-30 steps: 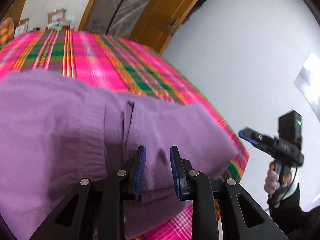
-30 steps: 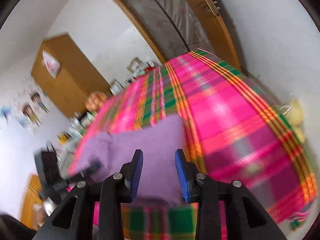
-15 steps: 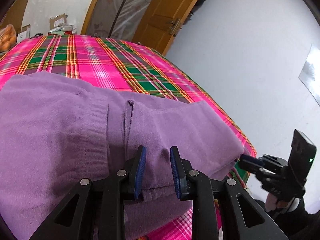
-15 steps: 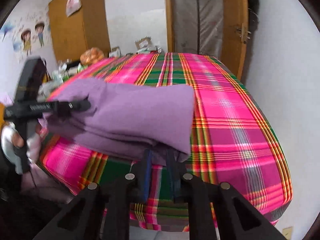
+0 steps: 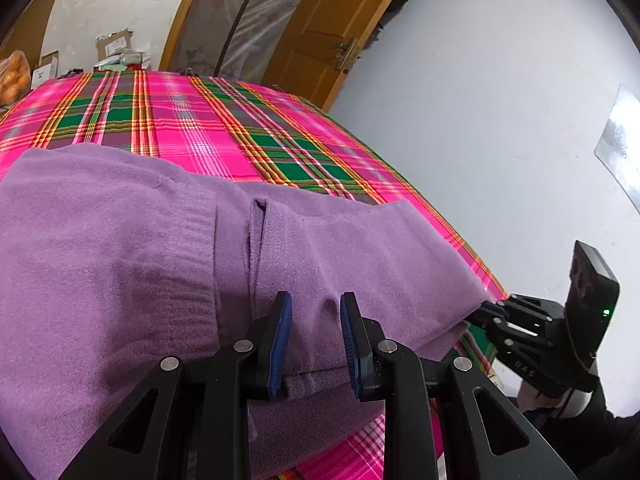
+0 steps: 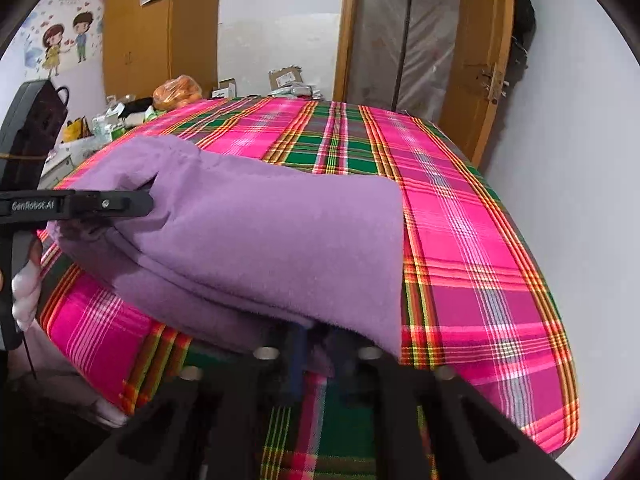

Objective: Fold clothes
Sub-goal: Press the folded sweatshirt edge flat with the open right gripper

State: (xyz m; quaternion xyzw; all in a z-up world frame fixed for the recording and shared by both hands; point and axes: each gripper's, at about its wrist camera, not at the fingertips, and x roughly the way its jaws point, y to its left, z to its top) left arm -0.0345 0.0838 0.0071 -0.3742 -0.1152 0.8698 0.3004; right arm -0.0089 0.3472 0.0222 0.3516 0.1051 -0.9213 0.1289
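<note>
A folded purple fleece garment (image 5: 120,248) lies on the near part of a bed covered by a pink and green plaid sheet (image 5: 240,128). My left gripper (image 5: 314,336) is shut on a thick fold at the garment's near edge, with cloth bunched between the blue pads. In the right wrist view the garment (image 6: 260,232) hangs over my right gripper (image 6: 318,344), whose fingers sit close together under its front edge, pinching it. The left gripper (image 6: 148,200) bites into the garment's left end. The right gripper (image 5: 486,310) meets the garment's right corner.
The plaid sheet (image 6: 460,240) stretches bare behind and to the right of the garment. A white wall runs along the bed's right side, with a wooden door (image 5: 320,32) beyond. Boxes, a bag of oranges (image 6: 178,90) and a wardrobe (image 6: 136,28) stand at the far left. A gloved hand (image 6: 26,292) holds the left gripper.
My right gripper came down from above the bed to the garment's right corner and closed on its edge. The left gripper kept its hold and barely moved.
</note>
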